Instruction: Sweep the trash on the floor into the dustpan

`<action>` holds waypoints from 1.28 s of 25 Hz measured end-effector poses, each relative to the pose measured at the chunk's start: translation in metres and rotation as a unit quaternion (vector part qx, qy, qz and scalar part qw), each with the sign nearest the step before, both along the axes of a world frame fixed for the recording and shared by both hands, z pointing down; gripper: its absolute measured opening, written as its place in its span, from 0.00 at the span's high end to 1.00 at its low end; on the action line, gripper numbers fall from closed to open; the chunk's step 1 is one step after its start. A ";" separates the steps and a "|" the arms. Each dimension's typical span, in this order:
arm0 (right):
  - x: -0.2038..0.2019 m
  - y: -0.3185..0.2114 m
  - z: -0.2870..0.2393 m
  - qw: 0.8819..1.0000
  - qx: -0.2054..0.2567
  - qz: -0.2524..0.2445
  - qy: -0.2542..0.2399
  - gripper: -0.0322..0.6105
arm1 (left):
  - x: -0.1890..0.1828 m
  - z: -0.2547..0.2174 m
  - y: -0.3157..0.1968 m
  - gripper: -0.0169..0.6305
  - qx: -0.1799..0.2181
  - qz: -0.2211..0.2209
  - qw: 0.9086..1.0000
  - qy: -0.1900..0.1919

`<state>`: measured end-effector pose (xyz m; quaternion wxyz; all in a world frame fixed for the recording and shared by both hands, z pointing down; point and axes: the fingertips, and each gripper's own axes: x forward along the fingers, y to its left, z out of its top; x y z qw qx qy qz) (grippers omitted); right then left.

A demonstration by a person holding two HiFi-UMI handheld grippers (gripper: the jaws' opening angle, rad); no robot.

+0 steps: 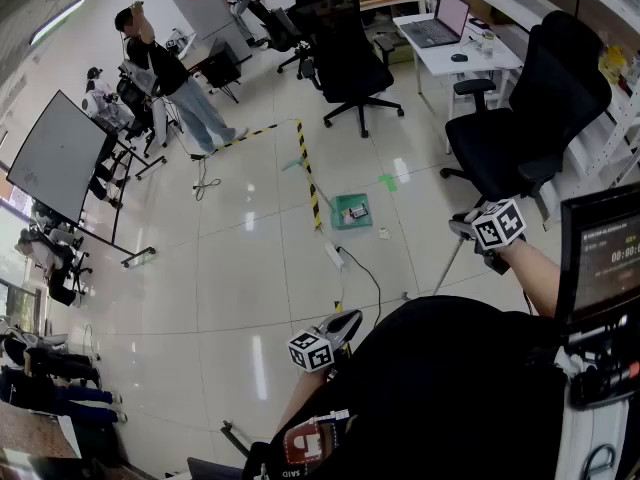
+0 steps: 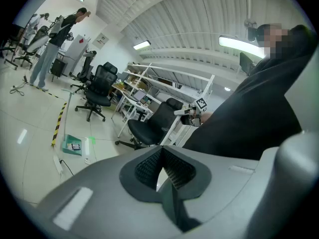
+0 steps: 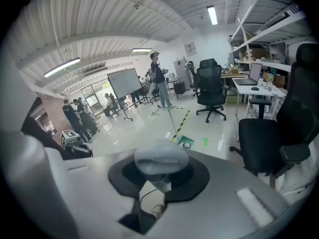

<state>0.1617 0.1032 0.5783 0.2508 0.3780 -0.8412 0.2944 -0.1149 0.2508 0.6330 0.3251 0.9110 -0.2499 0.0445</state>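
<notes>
Green plastic marks the dustpan, which is seen on the pale tiled floor at 12 o'clock from the person. The lower end of a yellow-and-black tape line is found just beside it, at its 10 o'clock. A small dark-and-white item is contained in the pan; what it is cannot be told. A white scrap is seen on the tiles at the dustpan's 5 o'clock, near it but apart. A white power strip with its cable is laid at the pan's 7 o'clock.

The right gripper is raised at 3 o'clock in the head view. Its jaws are pinched on a thin pole, whose pale rounded end is seen blurred between the pads. From the gripper the pole is slanted down toward 7 o'clock. The left gripper is held low at 6 o'clock and pointed toward the dustpan. Its ribbed pads are pressed together at the tips, and nothing is held between them.
</notes>
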 end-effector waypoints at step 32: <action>0.065 -0.076 -0.007 0.993 -0.013 -0.117 -0.026 0.85 | 0.104 -0.030 -0.071 0.97 0.018 -0.101 0.995 -0.007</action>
